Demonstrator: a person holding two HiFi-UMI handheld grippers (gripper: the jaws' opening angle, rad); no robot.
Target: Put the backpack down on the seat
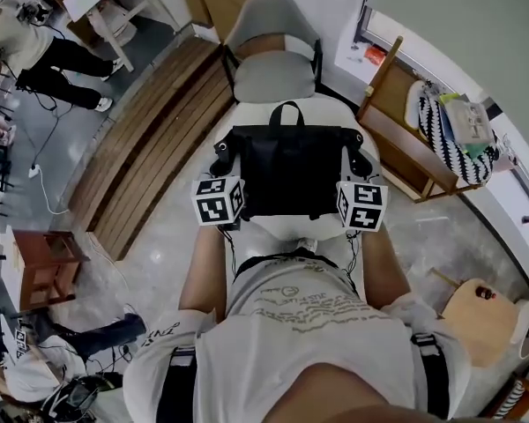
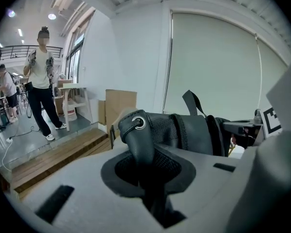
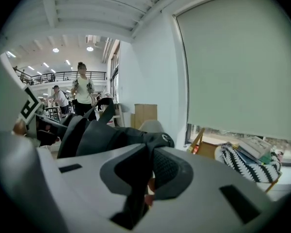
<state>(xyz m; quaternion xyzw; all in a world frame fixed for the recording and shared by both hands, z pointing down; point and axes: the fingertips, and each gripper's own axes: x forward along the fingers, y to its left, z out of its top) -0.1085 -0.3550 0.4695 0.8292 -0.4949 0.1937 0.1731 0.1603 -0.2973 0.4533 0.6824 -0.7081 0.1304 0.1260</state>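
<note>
Head view: black backpack [image 1: 286, 170] is up in front of me, lying flat and level, held by its two sides; left gripper [image 1: 223, 159] is on its left edge, right gripper [image 1: 353, 159] on its right edge; left gripper view shows my fingers nearly together, pinching a padded black strap end [image 2: 138, 140] with a metal eyelet, bag body running off to the right of it; right gripper view shows the same on the other side, fingers pressed tight on a fold of black strap [image 3: 144, 152], rest of the bag off to the left; so pick-up and carry look done, set-down not yet; grey chair [image 1: 273, 76] is just ahead of the bag, its seat bare, and I take that as the target; bag sits over a pale rounded surface [image 1: 331, 111] nearer me; can't tell whether it rests on that or hangs above it; left to do, as I read it: move forward over the chair seat, lower until the bag's weight is on it, then open both sides and back off; top handle points toward the backrest.
</note>
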